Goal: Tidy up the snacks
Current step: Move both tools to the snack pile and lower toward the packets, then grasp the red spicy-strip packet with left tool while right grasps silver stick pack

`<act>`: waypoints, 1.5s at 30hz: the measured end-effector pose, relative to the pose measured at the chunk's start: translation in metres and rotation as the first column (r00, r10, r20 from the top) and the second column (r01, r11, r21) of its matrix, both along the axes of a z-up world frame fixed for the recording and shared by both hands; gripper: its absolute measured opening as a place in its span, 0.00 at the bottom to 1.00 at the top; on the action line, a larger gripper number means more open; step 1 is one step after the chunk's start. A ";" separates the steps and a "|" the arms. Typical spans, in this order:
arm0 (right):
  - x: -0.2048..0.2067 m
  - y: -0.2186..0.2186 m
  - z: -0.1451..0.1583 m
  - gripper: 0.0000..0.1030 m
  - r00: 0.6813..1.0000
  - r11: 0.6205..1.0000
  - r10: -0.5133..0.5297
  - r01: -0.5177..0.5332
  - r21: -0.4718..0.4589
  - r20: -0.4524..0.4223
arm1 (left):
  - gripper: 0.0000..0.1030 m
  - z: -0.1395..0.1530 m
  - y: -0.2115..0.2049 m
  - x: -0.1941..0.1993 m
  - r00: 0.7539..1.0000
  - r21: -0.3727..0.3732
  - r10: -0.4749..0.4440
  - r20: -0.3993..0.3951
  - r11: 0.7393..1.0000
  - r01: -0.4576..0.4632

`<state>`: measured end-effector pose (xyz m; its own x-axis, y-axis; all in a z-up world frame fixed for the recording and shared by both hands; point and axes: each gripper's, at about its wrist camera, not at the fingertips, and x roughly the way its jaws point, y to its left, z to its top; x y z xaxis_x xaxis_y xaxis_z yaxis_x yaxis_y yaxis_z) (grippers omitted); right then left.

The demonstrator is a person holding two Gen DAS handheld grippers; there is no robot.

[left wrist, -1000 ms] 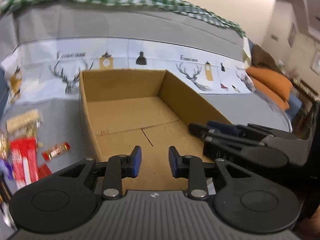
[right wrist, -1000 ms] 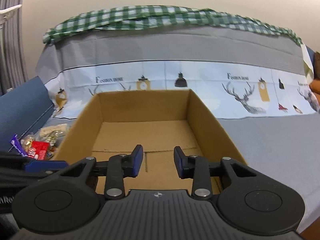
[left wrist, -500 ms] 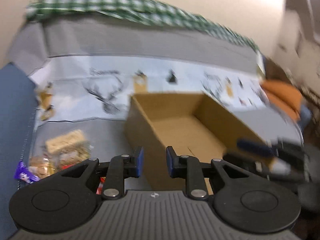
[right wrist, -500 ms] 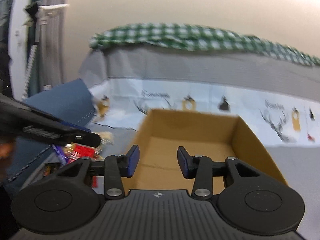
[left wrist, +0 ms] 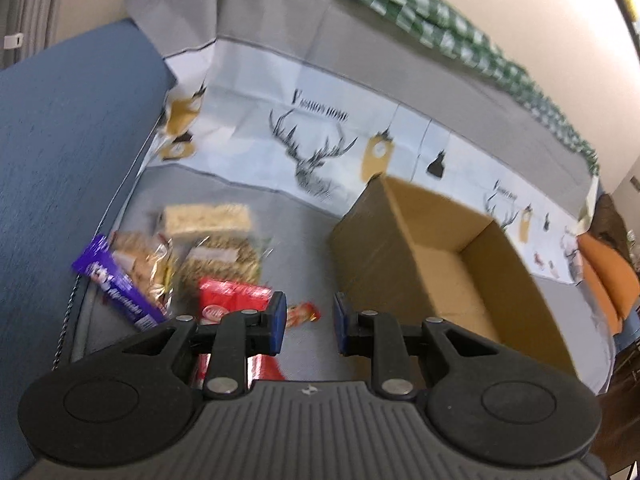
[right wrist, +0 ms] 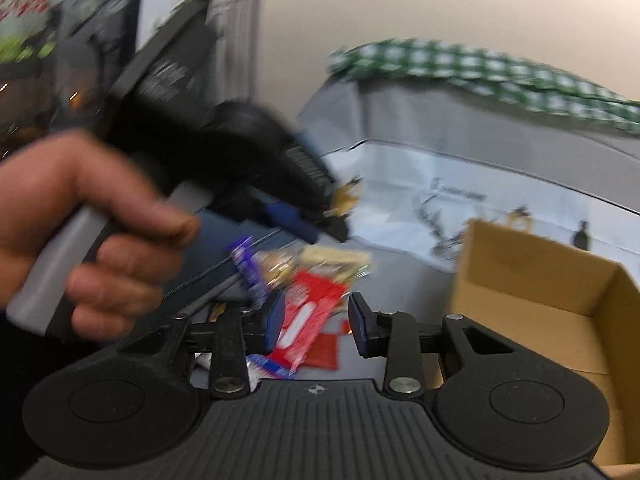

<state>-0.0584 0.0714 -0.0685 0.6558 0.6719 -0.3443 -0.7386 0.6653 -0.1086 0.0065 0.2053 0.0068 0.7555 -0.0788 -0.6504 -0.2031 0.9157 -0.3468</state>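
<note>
1. The left gripper has its jaws a narrow gap apart, with nothing between the blue pads; they touch no snack.
2. The right gripper has its jaws a little wider and closing at this moment. No snack is pinched between its pads; the red pack lies on the cover beyond the gap.
3. In the right wrist view a hand grips the handle of the left gripper, up and to the left of the right gripper's fingers, its blue tips pointing at the snacks.
4. The snacks lie in a heap just ahead and left of the left gripper: a purple bar, a red pack, a small red and orange sweet just beyond the gap, two clear bags of brownish pieces and a pale block farther off.
5. The box, open and with nothing visible inside, stands ahead and right of the left gripper, near the snacks but apart from them.
6. Writing: the purple bar carries white lettering too blurred to read. The cover shows a stag's head under a line of print I cannot make out for certain.
</note>
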 end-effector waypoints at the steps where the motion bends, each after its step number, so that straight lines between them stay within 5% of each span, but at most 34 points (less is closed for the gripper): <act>1: -0.001 0.007 -0.004 0.35 1.000 1.000 0.019 -0.019 -0.015 0.001 | 0.25 -0.002 0.002 0.000 1.000 0.004 -0.002 -0.006 1.000 0.002; 5: 0.004 0.029 -0.027 0.37 0.996 0.992 0.077 -0.081 -0.100 -0.044 | 0.32 -0.006 0.011 -0.001 1.000 0.000 0.017 -0.026 1.000 -0.017; 16: 0.024 0.068 -0.074 0.61 0.984 0.960 0.100 -0.135 -0.244 -0.150 | 0.48 -0.017 0.058 -0.009 0.978 -0.117 0.186 -0.092 0.974 -0.196; 22: 0.034 0.082 -0.087 0.62 0.981 0.938 0.095 -0.144 -0.316 -0.167 | 0.50 -0.024 0.075 -0.011 0.967 -0.157 0.224 -0.125 0.958 -0.242; 27: 0.046 0.083 -0.087 0.62 0.976 0.946 0.098 -0.152 -0.286 -0.194 | 0.53 -0.027 0.073 -0.008 0.965 -0.150 0.219 -0.141 0.959 -0.240; 32: 0.045 0.081 -0.085 0.47 0.966 0.944 0.130 -0.189 -0.270 -0.222 | 0.58 -0.027 0.072 -0.008 0.964 -0.147 0.223 -0.145 0.958 -0.244; 39: 0.033 0.074 -0.074 0.12 0.965 0.956 0.132 -0.185 -0.227 -0.228 | 0.60 -0.029 0.074 -0.009 0.961 -0.165 0.237 -0.143 0.952 -0.259; 45: 0.030 0.062 -0.061 0.07 0.972 0.981 0.044 -0.086 -0.176 -0.230 | 0.60 -0.030 0.076 -0.010 0.959 -0.176 0.239 -0.149 0.948 -0.264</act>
